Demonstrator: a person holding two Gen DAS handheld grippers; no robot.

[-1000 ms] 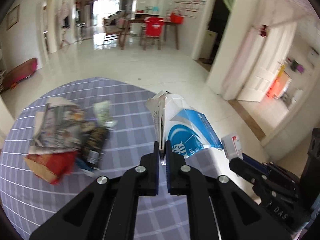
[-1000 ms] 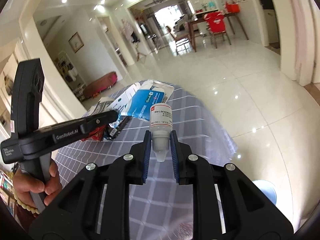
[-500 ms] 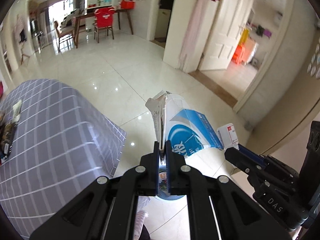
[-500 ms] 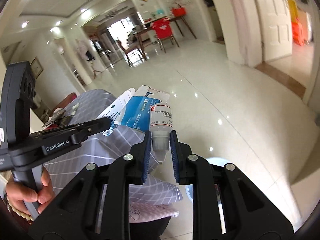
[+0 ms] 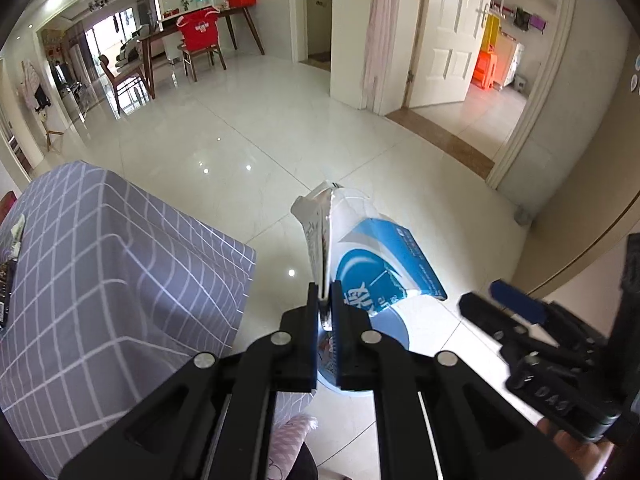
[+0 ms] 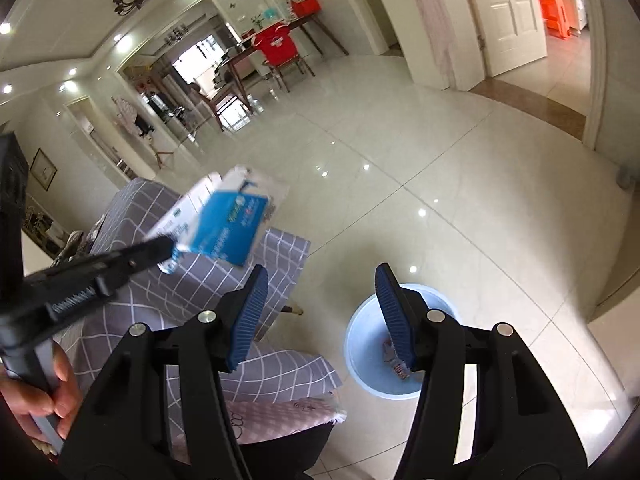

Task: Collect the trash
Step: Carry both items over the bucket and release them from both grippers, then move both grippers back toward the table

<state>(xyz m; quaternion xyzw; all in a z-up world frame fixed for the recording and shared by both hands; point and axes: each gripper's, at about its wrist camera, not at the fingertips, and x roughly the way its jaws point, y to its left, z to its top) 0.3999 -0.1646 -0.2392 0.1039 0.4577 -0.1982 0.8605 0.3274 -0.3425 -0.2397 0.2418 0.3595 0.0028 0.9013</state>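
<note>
My left gripper (image 5: pixel 325 294) is shut on a crushed blue-and-white carton (image 5: pixel 372 256) and holds it in the air past the table edge, above a light blue bin (image 5: pixel 394 334) on the floor. The carton (image 6: pixel 224 220) also shows in the right wrist view, held by the left gripper (image 6: pixel 168 248). My right gripper (image 6: pixel 320 304) is open and empty above the blue bin (image 6: pixel 360 344). Some trash (image 6: pixel 394 362) lies in the bin, partly hidden by a finger. The right gripper (image 5: pixel 500 300) shows at the right of the left wrist view.
The table with the grey checked cloth (image 5: pixel 100 272) stands at the left, with trash (image 5: pixel 8 276) at its far left edge. A pink patterned cloth (image 6: pixel 276 412) lies below the grippers. The glossy tiled floor (image 6: pixel 460 200) stretches ahead toward a dining table and a red-covered chair (image 5: pixel 200 36).
The right gripper has opened and the small white bottle it held is gone from its jaws. Both grippers have swung right, away from the table and over the bin.
</note>
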